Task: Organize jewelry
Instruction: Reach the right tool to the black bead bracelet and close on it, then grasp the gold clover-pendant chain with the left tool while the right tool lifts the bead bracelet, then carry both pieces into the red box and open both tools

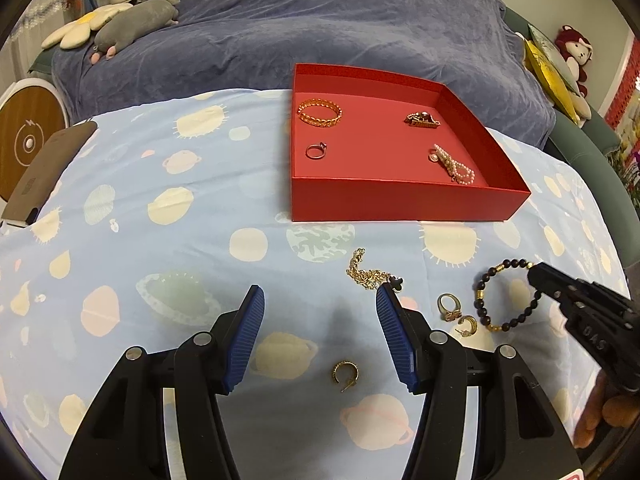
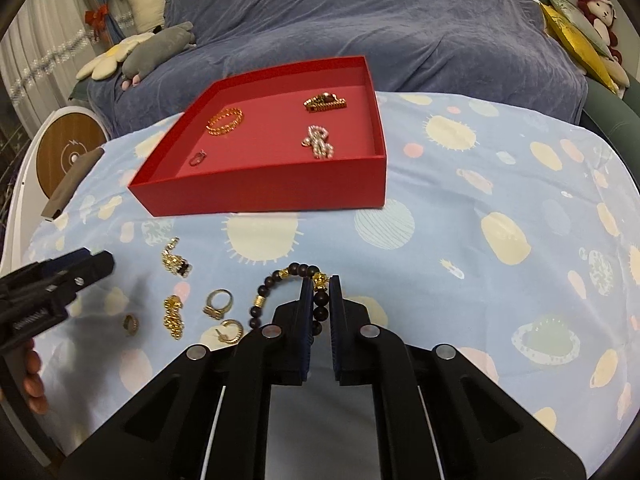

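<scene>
A red box (image 1: 400,202) (image 2: 280,188) on the planet-print cloth holds a gold bangle (image 1: 320,113), a silver ring (image 1: 316,151), a gold brooch (image 1: 422,120) and a pearl bracelet (image 1: 454,164). My right gripper (image 2: 321,292) is shut on a dark bead bracelet (image 2: 276,280) (image 1: 506,294) lying on the cloth. My left gripper (image 1: 320,302) is open and empty, above a gold hoop earring (image 1: 345,374). A gold chain necklace (image 1: 370,274), a gold ring (image 1: 448,306) and a second hoop earring (image 1: 468,325) lie between the grippers.
A blue-grey blanket (image 1: 320,28) covers the sofa behind the cloth. Plush toys (image 1: 120,24) sit at the far left and a red plush (image 1: 576,52) at the far right. A round white and wood device (image 1: 28,136) stands at the left edge.
</scene>
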A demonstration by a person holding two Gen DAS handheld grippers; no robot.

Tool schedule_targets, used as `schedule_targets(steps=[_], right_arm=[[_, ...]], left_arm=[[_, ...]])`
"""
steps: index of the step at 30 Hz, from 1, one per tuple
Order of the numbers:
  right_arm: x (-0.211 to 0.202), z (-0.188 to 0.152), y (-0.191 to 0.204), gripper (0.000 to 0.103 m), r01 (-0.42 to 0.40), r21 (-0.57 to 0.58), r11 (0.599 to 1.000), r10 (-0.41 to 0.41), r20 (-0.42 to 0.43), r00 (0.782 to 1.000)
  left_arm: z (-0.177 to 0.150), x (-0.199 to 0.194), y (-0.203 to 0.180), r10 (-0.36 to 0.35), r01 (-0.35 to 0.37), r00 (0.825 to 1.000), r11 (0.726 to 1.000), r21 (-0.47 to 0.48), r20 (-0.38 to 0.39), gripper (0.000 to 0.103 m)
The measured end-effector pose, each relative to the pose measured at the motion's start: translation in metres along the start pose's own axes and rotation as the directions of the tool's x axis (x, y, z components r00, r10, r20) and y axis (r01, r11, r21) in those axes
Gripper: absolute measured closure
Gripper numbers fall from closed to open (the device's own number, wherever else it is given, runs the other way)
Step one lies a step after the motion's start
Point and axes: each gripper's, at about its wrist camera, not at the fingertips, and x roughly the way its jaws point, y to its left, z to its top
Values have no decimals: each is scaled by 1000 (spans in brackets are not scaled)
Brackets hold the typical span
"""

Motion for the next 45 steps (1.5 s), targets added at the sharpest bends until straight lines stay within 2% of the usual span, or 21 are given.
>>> schedule_targets(steps=[10,13,16,20,22,24,31,38,45], right_arm=[[-43,14,-15,96,-63,92,994,56,71,996],[-45,16,-17,96,-72,107,992,64,77,995],[-43,16,-19,96,-77,108,991,69,74,995],[-42,16,-22,96,-84,119,989,76,68,995],[-43,16,-22,96,-86,121,989,78,69,995],[-45,16,-22,96,-87,121,989,79,73,994],[-53,19,-23,96,-99,126,987,88,93,992],[-63,27,-19,96,-115,124,985,100,125,987],[-70,38,-10,96,-135,123,983,115,157,981]], left_arm=[[1,36,-27,-10,11,999,999,32,-38,47],[1,51,-33,18,-16,999,999,45,-42,47],[-1,54,-40,51,-51,999,995,87,-2,48],[-2,54,-42,61,-65,998,991,118,35,66],[-1,54,-42,54,-59,998,990,125,42,90],[0,54,-41,48,-53,998,990,129,41,99],[0,41,-42,17,-25,998,989,147,54,100],[14,1,-28,-52,43,994,994,97,95,100],[30,-34,-25,-96,84,984,993,88,149,100]])
